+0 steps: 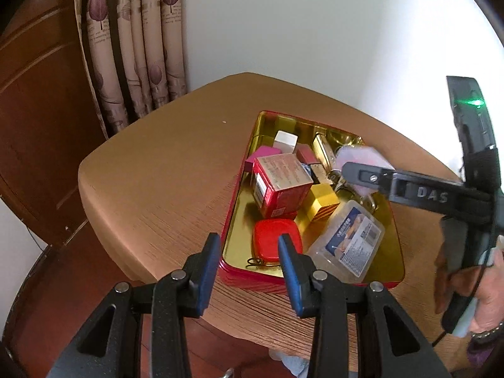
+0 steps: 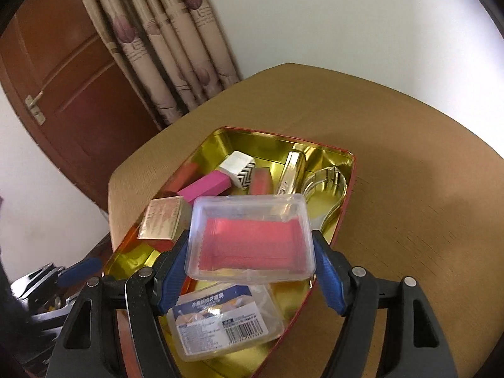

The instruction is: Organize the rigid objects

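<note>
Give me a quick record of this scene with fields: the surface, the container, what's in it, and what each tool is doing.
surface: wooden table
container: open red tin, gold inside
in tin: red box, red square case, yellow block, labelled clear case, other small boxes
left tool: open, empty, at the tin's near edge
right tool: closed on clear box with pink contents, over the tin

A patterned curtain (image 1: 132, 47) hangs beside a brown wooden door (image 2: 63, 72).
</note>
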`<state>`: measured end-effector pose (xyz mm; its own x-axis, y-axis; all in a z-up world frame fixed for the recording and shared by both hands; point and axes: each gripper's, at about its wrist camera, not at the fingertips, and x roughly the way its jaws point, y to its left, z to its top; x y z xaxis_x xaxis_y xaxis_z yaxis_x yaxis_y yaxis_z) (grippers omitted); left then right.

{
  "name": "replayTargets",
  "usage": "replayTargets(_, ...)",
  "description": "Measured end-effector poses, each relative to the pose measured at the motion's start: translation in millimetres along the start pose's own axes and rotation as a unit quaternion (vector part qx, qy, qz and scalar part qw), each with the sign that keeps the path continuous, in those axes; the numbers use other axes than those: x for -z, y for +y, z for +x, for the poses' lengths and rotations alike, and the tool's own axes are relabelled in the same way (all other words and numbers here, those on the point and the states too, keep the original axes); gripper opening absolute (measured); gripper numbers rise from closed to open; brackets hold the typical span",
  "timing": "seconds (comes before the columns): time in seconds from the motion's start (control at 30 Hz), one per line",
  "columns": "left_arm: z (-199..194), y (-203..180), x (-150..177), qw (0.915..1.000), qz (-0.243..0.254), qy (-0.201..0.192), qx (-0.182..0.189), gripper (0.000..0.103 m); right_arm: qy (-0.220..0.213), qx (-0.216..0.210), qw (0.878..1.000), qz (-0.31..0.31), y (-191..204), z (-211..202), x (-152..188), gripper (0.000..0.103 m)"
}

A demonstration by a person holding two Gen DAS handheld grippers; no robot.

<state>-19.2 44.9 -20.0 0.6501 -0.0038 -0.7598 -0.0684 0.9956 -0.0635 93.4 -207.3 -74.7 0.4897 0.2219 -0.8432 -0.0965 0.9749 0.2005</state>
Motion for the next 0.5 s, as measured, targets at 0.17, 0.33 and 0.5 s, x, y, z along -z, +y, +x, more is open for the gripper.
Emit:
replayTargets(0.17, 0, 0, 0, 1.0, 0.004, -0.002, -0.003, 0.038, -0.011, 0.007, 1.0, 0.004, 5, 0, 3, 0.077)
replayTargets(0.33, -6, -2, 2, 0.9998, -0.001, -0.01, 0.016, 0.038, -0.082, 0.034, 0.996, -0.013, 26, -44, 12, 0.091)
replayTargets(0.5, -18, -11, 4, 0.9988, 0.018, -0.035, 0.029, 0.038, -0.189, 0.117, 0.975, -0.029, 56, -100, 44, 0.103)
